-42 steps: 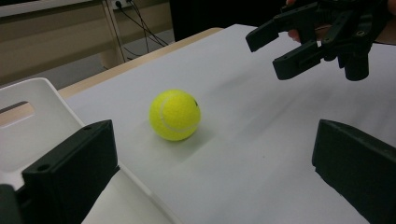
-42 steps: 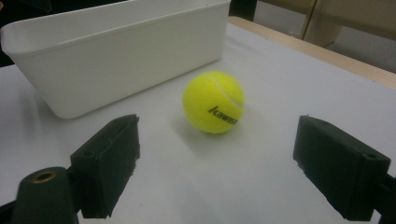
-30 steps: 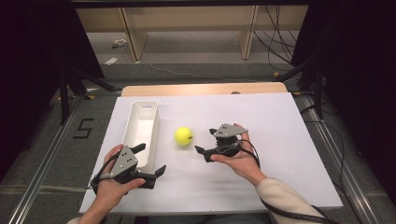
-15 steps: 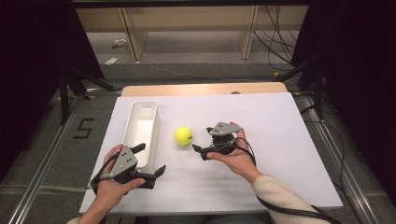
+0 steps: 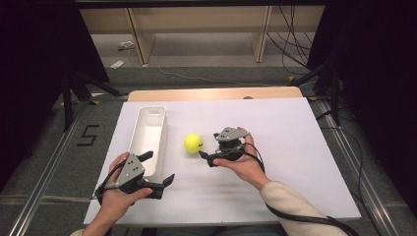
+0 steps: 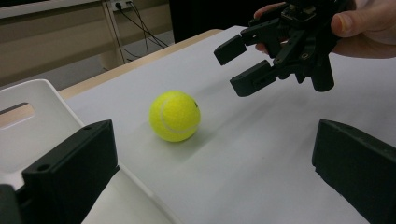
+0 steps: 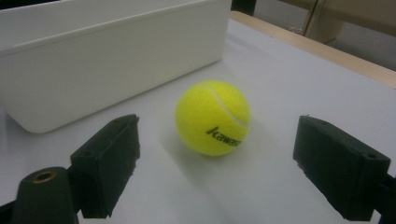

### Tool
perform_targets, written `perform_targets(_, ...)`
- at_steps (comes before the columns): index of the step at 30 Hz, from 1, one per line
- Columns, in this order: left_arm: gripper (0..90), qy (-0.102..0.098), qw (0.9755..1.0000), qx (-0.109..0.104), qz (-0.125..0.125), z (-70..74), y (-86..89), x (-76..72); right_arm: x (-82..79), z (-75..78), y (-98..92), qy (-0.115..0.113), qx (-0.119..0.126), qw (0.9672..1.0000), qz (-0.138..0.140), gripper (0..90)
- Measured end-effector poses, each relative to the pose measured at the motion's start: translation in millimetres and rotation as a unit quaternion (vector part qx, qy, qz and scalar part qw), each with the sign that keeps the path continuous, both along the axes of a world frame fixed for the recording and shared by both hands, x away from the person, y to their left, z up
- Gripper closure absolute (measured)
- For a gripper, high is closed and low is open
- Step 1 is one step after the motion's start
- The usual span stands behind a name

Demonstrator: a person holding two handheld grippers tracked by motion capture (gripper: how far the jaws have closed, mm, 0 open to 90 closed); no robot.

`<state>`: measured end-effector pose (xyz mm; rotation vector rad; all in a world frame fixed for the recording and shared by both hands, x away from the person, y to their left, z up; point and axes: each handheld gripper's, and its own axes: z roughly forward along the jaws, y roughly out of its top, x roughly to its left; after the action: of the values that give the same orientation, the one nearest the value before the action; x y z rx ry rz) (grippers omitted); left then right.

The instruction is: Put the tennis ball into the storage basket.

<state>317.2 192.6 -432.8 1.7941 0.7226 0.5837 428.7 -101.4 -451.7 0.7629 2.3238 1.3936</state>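
Observation:
A yellow tennis ball (image 5: 193, 143) rests on the white table cover, just right of a long white tray (image 5: 147, 135). My right gripper (image 5: 208, 145) is open, its jaws pointing left at the ball from a short way off. In the right gripper view the ball (image 7: 213, 117) lies ahead of the spread jaws and untouched, with the tray wall (image 7: 112, 60) behind it. My left gripper (image 5: 158, 168) stands open near the tray's near end, holding nothing. The left gripper view has the ball (image 6: 175, 115), the right gripper (image 6: 238, 67) beyond it and the tray's end (image 6: 28, 116).
The white cover (image 5: 295, 147) spans the table, with a wooden edge (image 5: 211, 93) at the far side. Metal rails (image 5: 44, 182) and dark stands flank the table. Cables (image 5: 290, 44) lie on the floor beyond.
My right gripper has moved a little to the left, closer to the ball. The ball, the tray and my left gripper have stayed put.

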Motion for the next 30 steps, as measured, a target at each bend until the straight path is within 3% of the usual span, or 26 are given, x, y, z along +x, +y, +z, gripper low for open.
perform_targets(30, 0.0, -0.001, 1.0, -0.003, 0.001, 0.4, 0.2, -0.5, 21.1, -4.6, 19.2, 0.002, -0.006, 0.9999, -0.01, 15.3)
